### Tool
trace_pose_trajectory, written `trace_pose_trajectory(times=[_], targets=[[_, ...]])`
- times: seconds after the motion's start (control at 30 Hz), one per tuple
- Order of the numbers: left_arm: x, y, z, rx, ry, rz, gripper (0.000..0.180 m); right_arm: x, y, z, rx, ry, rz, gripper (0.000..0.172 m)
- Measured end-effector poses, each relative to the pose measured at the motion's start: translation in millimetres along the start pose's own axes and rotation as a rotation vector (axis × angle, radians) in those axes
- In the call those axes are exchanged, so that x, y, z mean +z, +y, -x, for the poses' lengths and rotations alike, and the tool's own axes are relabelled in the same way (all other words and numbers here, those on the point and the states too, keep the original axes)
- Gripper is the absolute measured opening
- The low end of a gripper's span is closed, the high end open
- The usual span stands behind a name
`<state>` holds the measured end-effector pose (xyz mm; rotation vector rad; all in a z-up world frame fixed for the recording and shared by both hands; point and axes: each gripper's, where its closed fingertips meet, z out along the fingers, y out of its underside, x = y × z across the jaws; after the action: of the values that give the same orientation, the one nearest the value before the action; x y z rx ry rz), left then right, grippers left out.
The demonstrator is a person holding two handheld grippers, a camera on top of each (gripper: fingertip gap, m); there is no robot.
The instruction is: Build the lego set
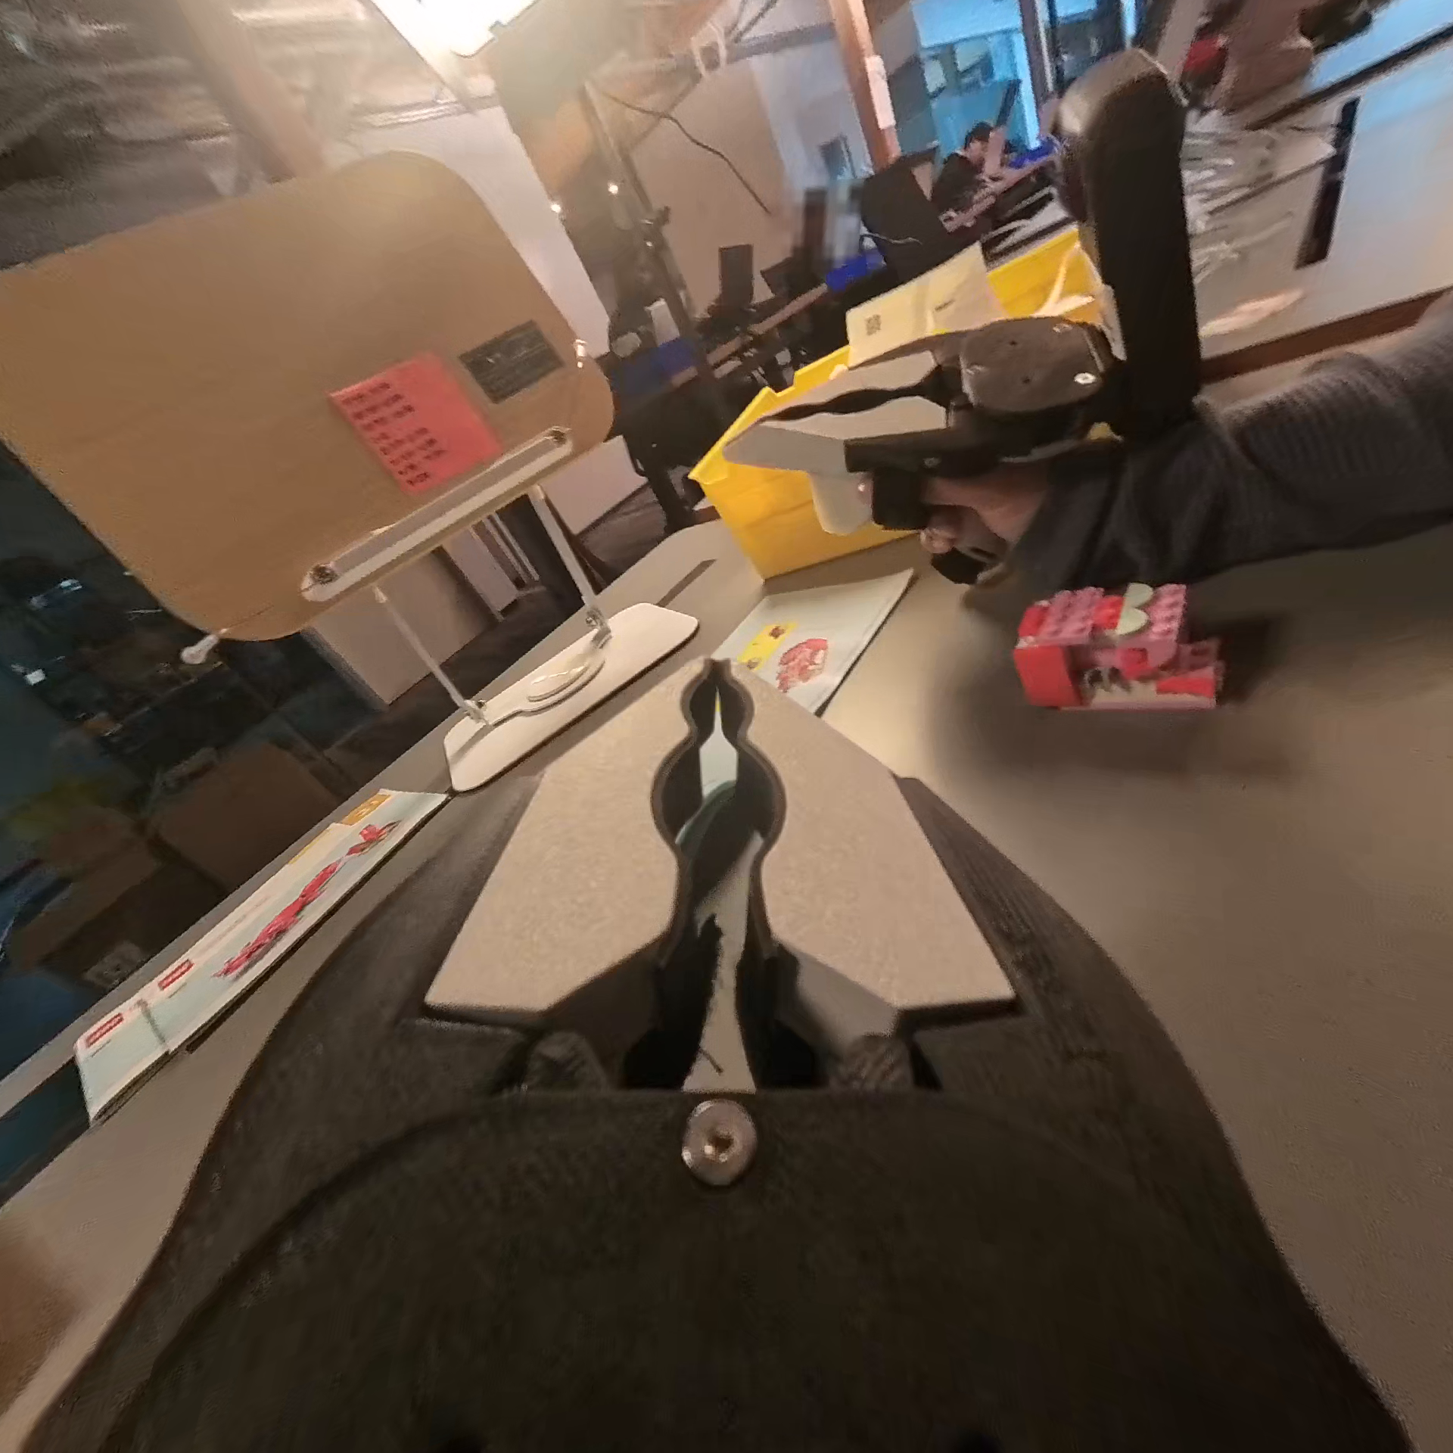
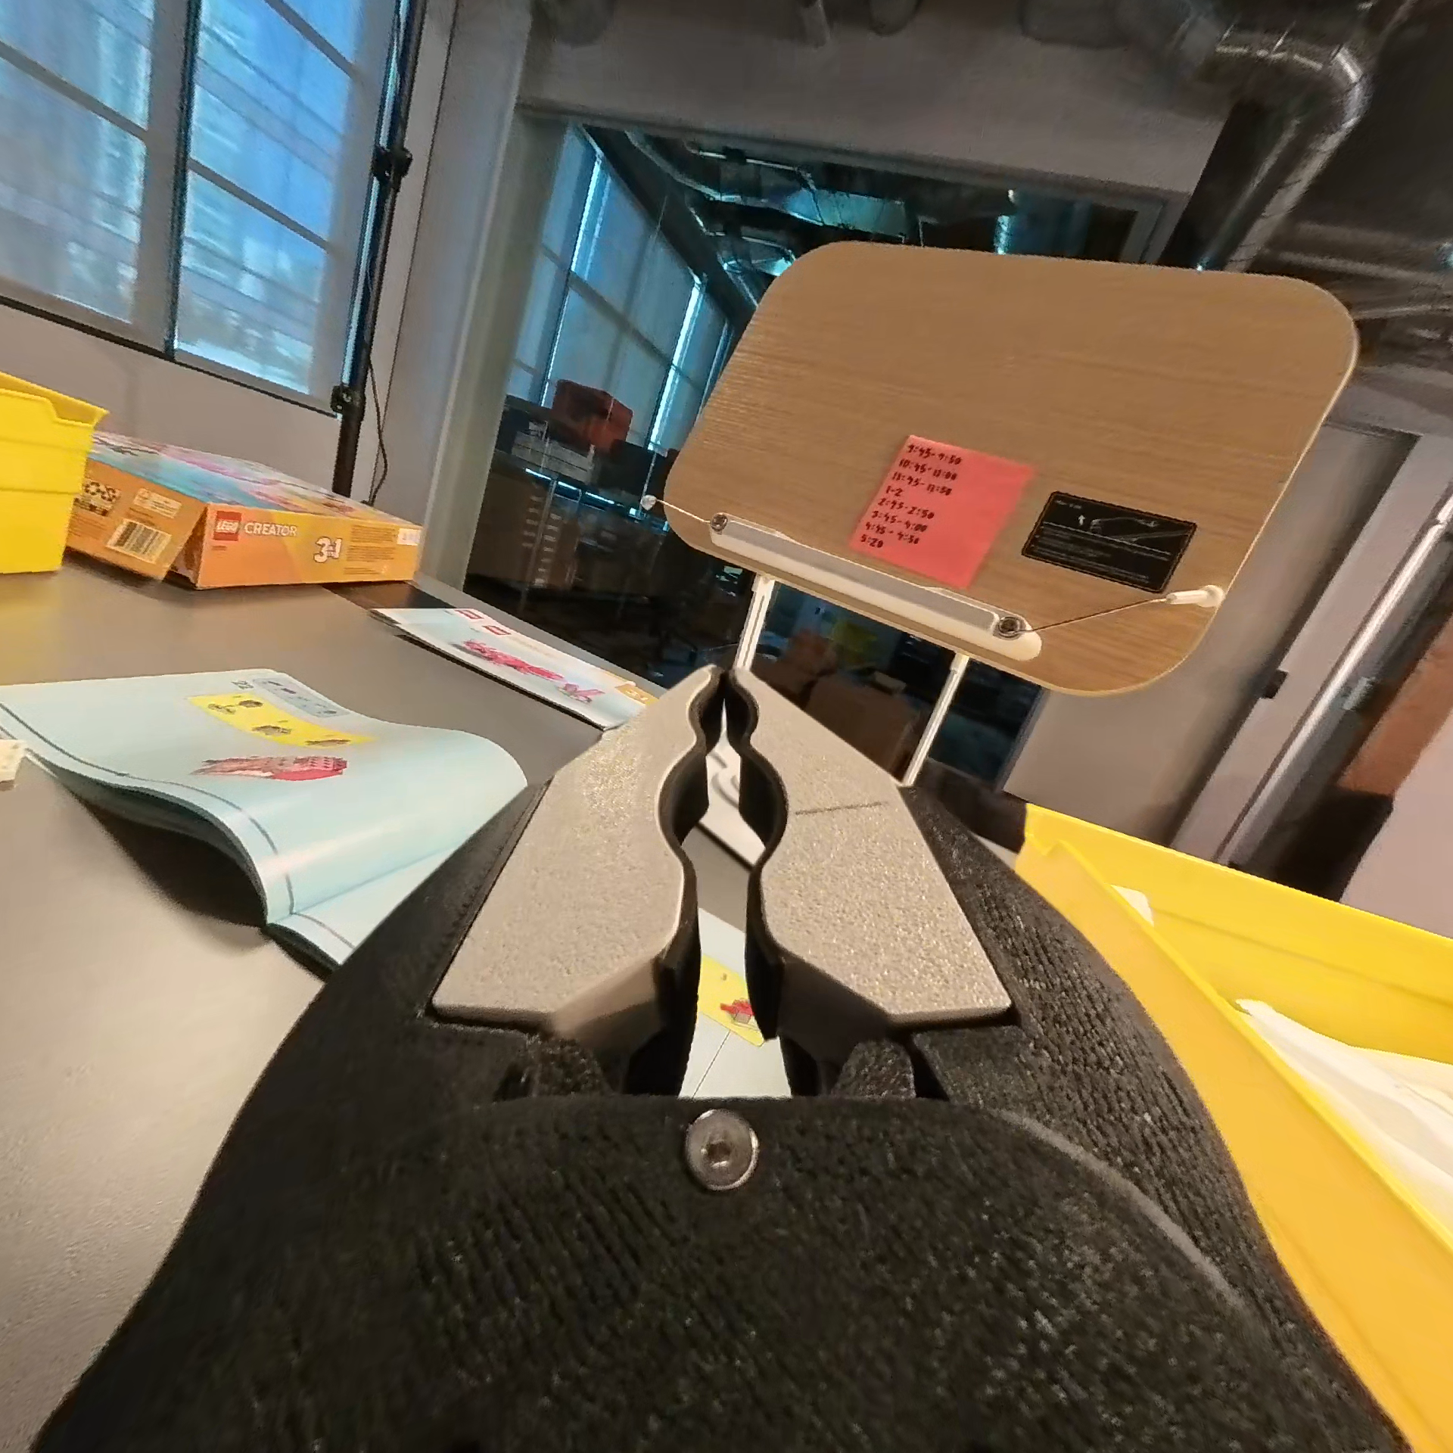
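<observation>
The left gripper [image 1: 717, 668] is hovering low over the grey tabletop [image 1: 1101, 904] with its fingers [image 1: 597, 849] clenched tip to tip on nothing, pointing toward the white base of a wooden book stand [image 1: 291, 377] on the far left. An open instruction booklet [image 1: 825, 641] is lying just beyond its tips, and a second booklet [image 1: 259, 936] is resting at the near left edge of the tabletop. To the right, a red and pink brick model [image 1: 1116, 652] is sitting on the tabletop, near the person's sleeve [image 1: 1258, 464]. The right gripper [image 2: 723, 678] is hanging farther off beside a yellow bin [image 1: 786, 503], and its fingers [image 2: 597, 849] are likewise pressed together with nothing between them. From its own view it is facing the stand's wooden board, with a pink note [image 2: 939, 509] stuck there, an orange box [image 2: 236, 527] lying far left, and a yellow bin wall [image 2: 1258, 943] just to its right.
</observation>
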<state>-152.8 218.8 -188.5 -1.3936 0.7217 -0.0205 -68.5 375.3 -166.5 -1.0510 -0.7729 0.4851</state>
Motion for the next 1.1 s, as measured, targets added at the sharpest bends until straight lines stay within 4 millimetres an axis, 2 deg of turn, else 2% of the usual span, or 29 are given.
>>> trace_pose_trajectory(times=[0.7, 1.1], targets=[[-0.1, -2.6, -9.0, 0.097, 0.012, -0.004, 0.000, -0.4, 4.6, -4.6, 0.051, 0.008, 0.018, 0.000], [-2.0, -7.2, -7.4, 0.098, -0.003, -0.033, 0.000, 1.4, 7.5, -4.7, 0.063, 0.009, 0.032, 0.000]])
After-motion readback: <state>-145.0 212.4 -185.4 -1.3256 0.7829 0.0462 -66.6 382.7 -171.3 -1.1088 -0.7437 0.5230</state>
